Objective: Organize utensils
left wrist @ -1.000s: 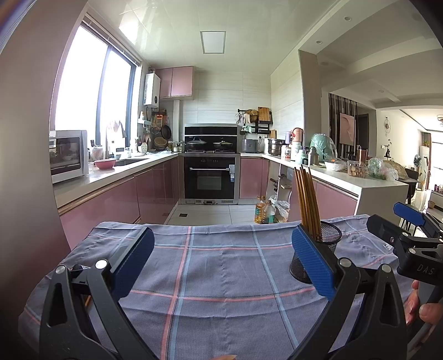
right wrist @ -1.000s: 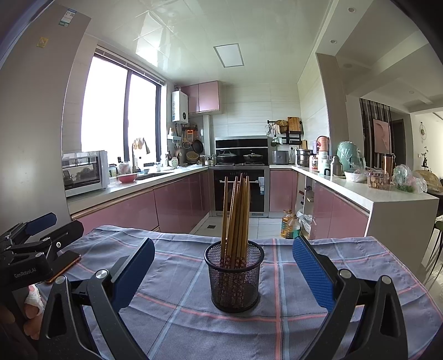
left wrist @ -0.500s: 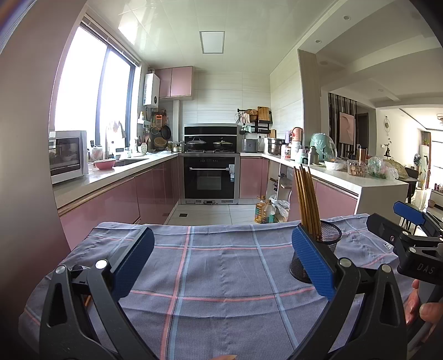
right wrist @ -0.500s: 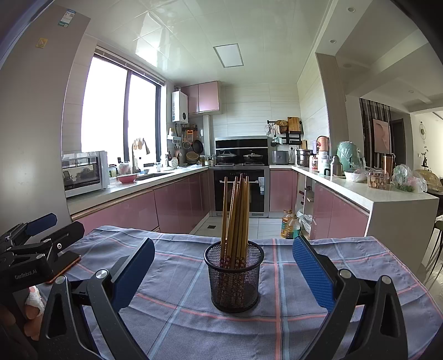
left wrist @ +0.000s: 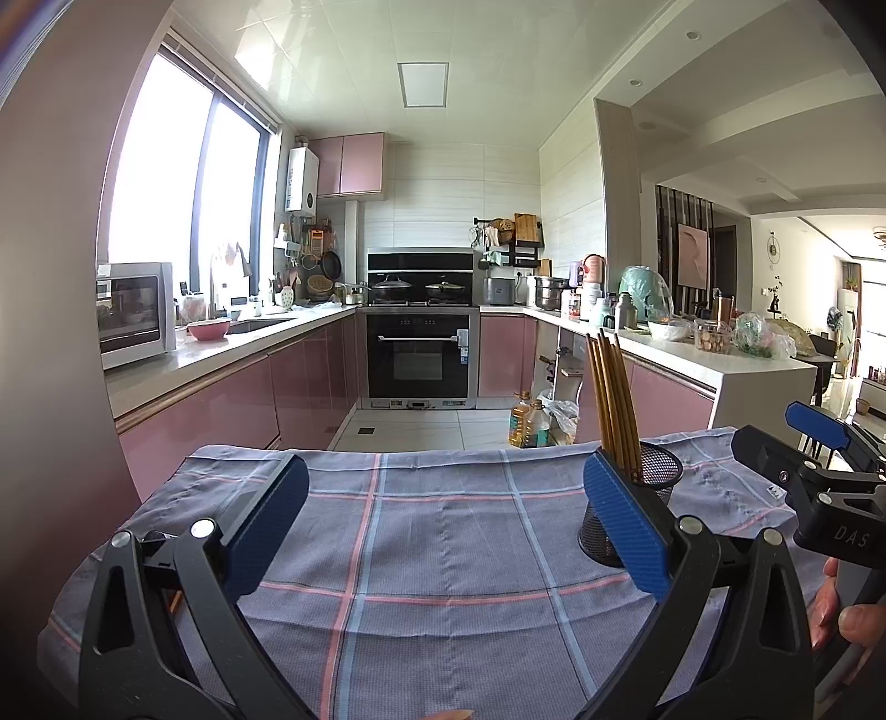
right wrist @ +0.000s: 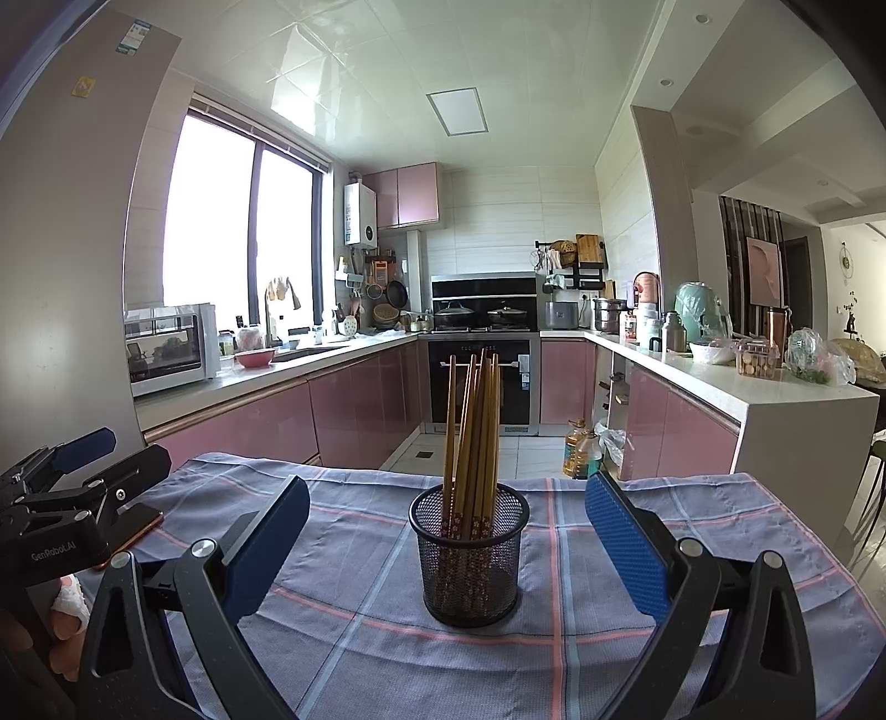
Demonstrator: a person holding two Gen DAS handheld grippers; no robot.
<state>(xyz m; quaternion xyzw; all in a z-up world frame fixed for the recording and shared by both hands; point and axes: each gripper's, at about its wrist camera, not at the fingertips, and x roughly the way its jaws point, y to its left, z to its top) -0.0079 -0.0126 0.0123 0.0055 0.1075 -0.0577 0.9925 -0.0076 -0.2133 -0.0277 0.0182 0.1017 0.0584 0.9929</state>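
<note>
Item: mesh cup [right wrist: 469, 559] of chopsticks [right wrist: 472, 421], upright on the checked cloth [right wrist: 692, 531], at 12 o'clock from the right gripper [right wrist: 448, 545]. Both grippers, left gripper [left wrist: 443, 523] included, gape wide, holding nothing. Risk (light cup, tall load): a finger's nudge could tip it.

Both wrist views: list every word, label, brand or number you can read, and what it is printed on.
"DAS": white letters on the black body of the right gripper; the word may run on out of view.
"GenRobot.AI": on the body of the left gripper.
Fridge stickers, water heater label and oven sticker: too small to read.
</note>
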